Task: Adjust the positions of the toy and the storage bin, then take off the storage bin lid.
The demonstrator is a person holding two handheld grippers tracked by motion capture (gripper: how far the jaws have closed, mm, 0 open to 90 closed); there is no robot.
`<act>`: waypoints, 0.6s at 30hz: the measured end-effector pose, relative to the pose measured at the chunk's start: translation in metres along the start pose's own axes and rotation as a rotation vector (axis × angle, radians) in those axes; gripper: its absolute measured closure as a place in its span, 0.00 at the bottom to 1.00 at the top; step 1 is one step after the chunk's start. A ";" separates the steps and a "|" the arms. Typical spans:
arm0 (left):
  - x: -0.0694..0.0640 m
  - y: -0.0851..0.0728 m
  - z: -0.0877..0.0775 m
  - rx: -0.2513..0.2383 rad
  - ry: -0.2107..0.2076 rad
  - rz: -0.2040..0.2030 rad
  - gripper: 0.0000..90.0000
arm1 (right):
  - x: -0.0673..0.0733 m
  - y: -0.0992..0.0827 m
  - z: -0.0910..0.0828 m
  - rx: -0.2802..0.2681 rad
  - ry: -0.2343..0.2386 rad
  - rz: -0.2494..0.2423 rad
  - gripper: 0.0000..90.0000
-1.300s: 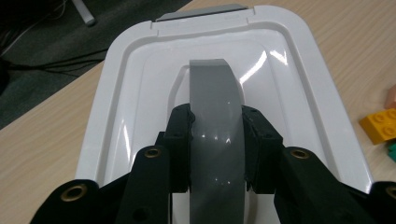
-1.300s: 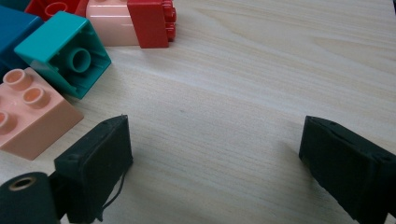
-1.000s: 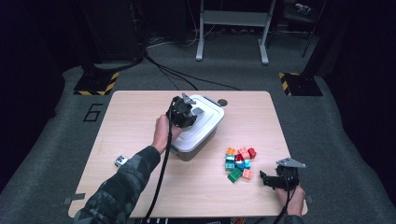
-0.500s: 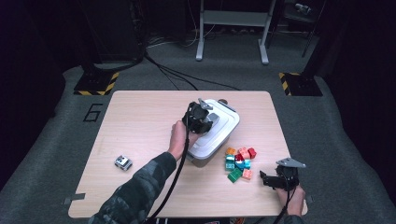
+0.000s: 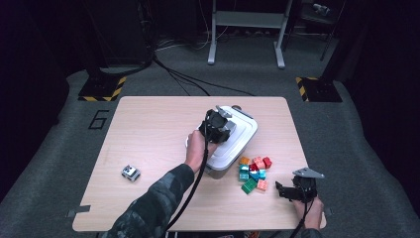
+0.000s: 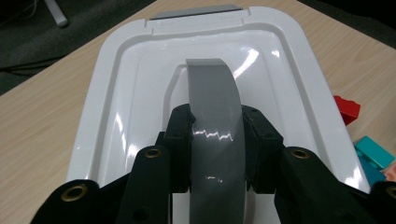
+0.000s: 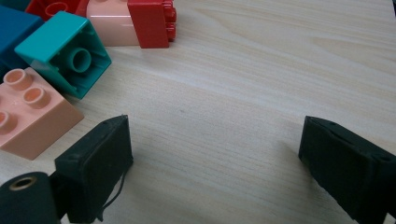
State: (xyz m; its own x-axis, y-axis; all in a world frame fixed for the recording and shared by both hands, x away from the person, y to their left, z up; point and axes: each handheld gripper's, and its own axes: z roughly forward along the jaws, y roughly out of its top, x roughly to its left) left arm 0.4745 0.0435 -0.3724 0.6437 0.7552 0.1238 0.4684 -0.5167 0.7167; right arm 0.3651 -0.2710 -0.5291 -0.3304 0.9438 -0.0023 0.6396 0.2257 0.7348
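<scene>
Left gripper view: you are clamping the left gripper (image 6: 215,140) on the white plastic box's grey handle (image 6: 212,93); keep lifting level while the right gripper (image 7: 219,154) is resting wide open beside the coloured toy bricks (image 5: 253,171)

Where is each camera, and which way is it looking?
High view: sits above the table, looking forward and down; both forearms and hands show.
Left gripper view: rides the left claw, looking along its jaws shut on the grey handle of the white box.
Right gripper view: rides the right claw, looking over bare table between its open jaws at the bricks.
Shared: the box and bricks also appear from above.
</scene>
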 end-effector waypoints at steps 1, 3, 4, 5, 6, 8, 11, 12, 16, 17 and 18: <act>0.000 0.000 0.000 0.003 0.003 0.004 0.74 | 0.000 0.000 0.000 0.000 0.001 0.000 0.10; 0.000 0.001 -0.001 0.002 0.008 0.006 0.74 | 0.000 0.000 0.000 0.000 0.001 0.000 0.10; 0.000 0.001 -0.001 0.003 0.009 0.010 0.74 | 0.000 0.000 0.000 -0.001 -0.002 0.002 0.10; 0.001 0.001 -0.002 0.003 0.010 0.013 0.74 | 0.000 0.000 0.000 -0.001 -0.002 0.002 0.10; 0.001 0.002 -0.004 -0.007 0.016 0.015 0.74 | 0.000 0.000 0.000 0.001 0.000 0.001 0.10; 0.001 0.003 -0.009 -0.022 0.027 0.030 0.74 | 0.000 0.000 0.000 0.002 0.000 0.004 0.10; 0.003 0.005 -0.013 -0.033 0.029 0.039 0.74 | 0.000 0.000 0.000 0.002 0.000 0.004 0.10; 0.007 0.007 -0.018 -0.047 0.030 0.039 0.74 | 0.000 0.000 0.000 0.001 0.000 0.003 0.10; 0.015 0.012 -0.027 -0.062 0.029 0.024 0.74 | 0.000 0.000 0.000 0.000 0.001 0.000 0.10; 0.015 0.012 -0.027 -0.062 0.029 0.024 0.74 | 0.000 0.000 0.000 0.000 0.001 0.000 0.10; 0.017 0.014 -0.029 -0.073 0.033 0.021 0.74 | 0.000 0.000 0.000 -0.003 -0.003 0.009 0.10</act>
State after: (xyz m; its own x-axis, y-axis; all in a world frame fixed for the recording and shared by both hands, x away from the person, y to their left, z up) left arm 0.4749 0.0609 -0.3407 0.6323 0.7579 0.1608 0.4089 -0.5027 0.7617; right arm 0.3653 -0.2706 -0.5291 -0.3227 0.9465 0.0022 0.6406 0.2167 0.7367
